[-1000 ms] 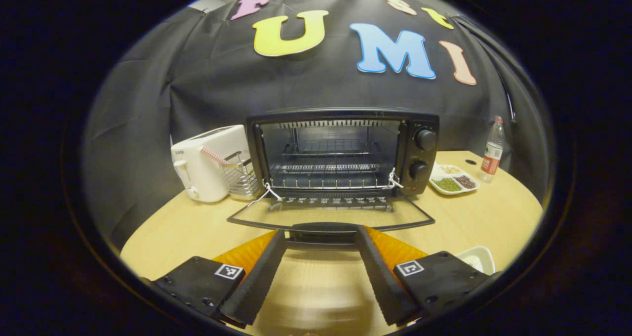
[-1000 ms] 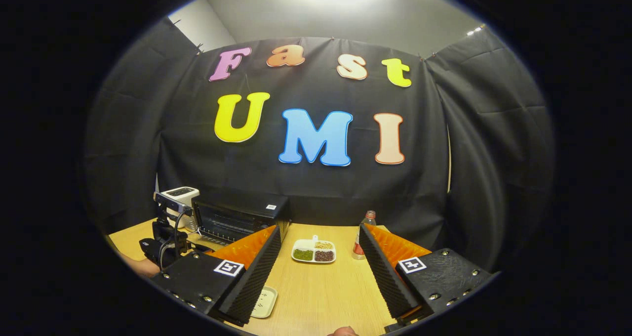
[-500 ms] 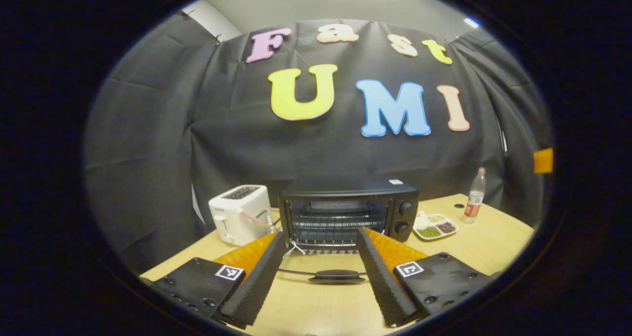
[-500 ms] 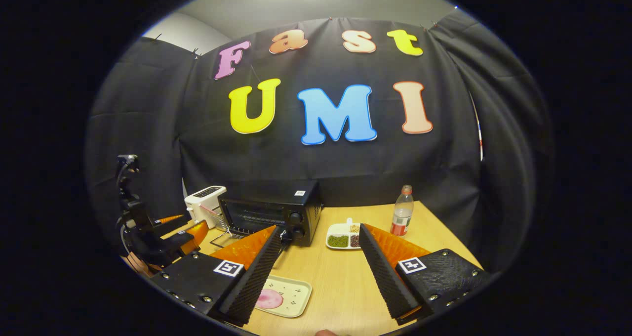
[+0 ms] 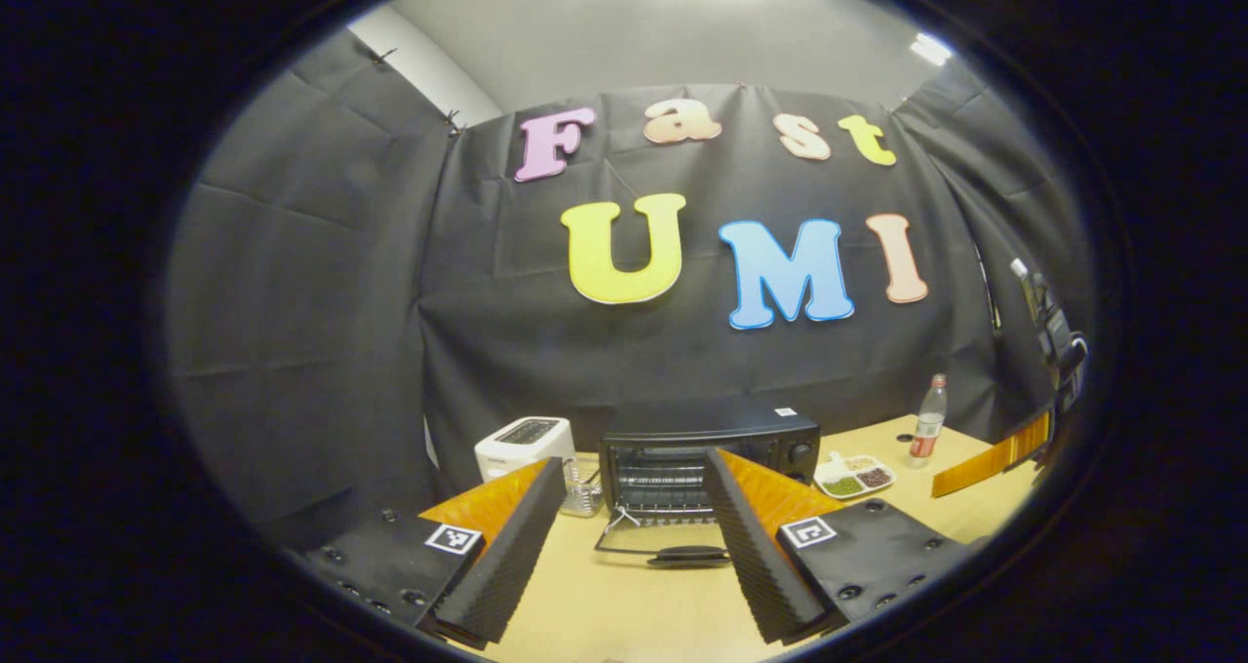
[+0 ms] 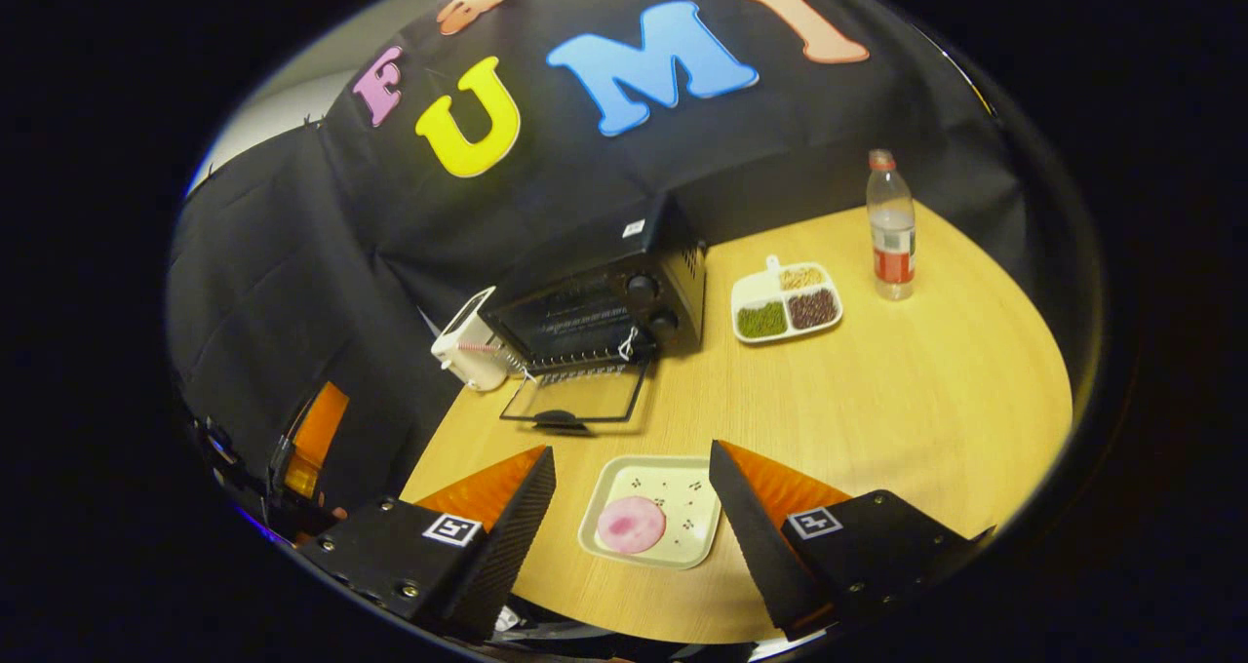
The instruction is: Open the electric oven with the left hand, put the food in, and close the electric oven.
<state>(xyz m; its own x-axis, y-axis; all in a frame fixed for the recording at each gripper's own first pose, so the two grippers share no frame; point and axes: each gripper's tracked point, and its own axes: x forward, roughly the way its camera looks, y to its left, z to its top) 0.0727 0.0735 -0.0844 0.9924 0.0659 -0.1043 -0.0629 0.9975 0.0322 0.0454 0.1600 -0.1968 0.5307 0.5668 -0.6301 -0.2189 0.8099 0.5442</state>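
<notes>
1. Two fingers of the right gripper (image 6: 632,531) spread wide in the right gripper view, nothing between the pads, hanging above the near edge of the table (image 6: 926,419).
2. Directly between those fingers, lower down: a cream tray (image 6: 673,492) flat on the table, with a round pink slice of food (image 6: 631,525) on its near left part. No contact between fingers and tray.
3. Beyond the tray, the electric oven (image 6: 604,302), door (image 6: 577,398) dropped fully open and lying level, its handle toward the tray; well apart from the tray.
4. Left gripper (image 5: 632,546) likewise spread wide in the left gripper view, holding nothing, raised over the table and facing the open oven, the door's handle showing between the fingers yet clear of them.
5. Beside the oven: a white toaster (image 6: 466,349) on the left, a divided dish of beans (image 6: 786,302) on the right.
6. Farther right, an upright plastic bottle (image 6: 890,224) near the table's back edge.
</notes>
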